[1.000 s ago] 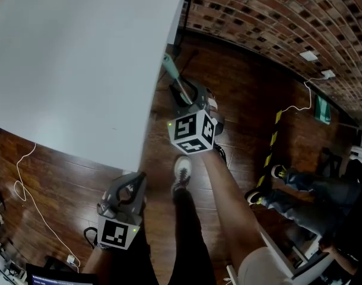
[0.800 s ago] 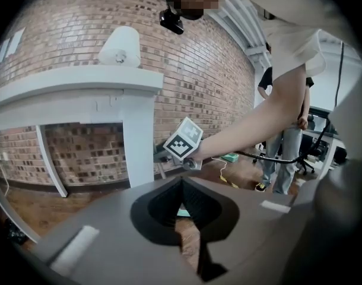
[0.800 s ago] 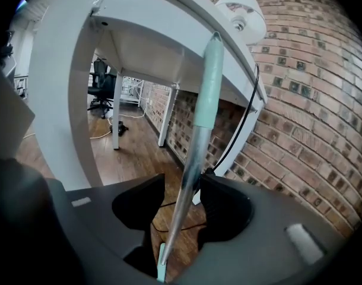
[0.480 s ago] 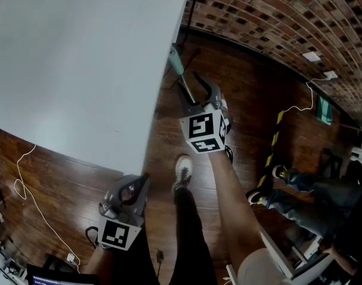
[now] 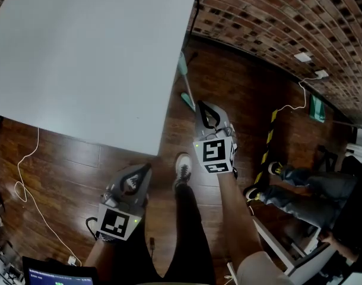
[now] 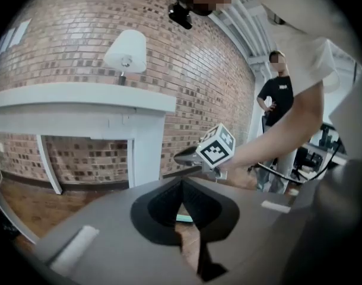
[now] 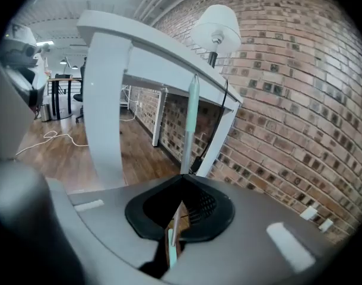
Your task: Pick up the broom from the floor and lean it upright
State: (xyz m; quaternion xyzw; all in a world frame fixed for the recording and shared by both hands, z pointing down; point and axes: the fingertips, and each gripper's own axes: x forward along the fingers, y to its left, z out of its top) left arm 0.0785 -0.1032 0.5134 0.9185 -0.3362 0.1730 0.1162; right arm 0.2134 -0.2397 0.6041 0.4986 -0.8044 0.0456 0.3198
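The broom has a mint-green handle and stands upright, leaning on the right edge of the white table. In the right gripper view the handle rises just beyond my fingertips to the table's edge. My right gripper sits just to the right of the handle, apart from it. Its jaws have just closed and stand shut with nothing between them. My left gripper hangs lower, near the table's front corner, shut and empty. It looks toward the right gripper.
A brick wall curves behind the table. A white lamp stands on the table's far end. My shoe is on the wooden floor between the grippers. A seated person's legs, yellow-black tape and a white cable lie around.
The right gripper, open around the broom handle half a second ago, has drawn back to the right and shut. The broom stays leaning on the table. The left gripper has risen slightly.
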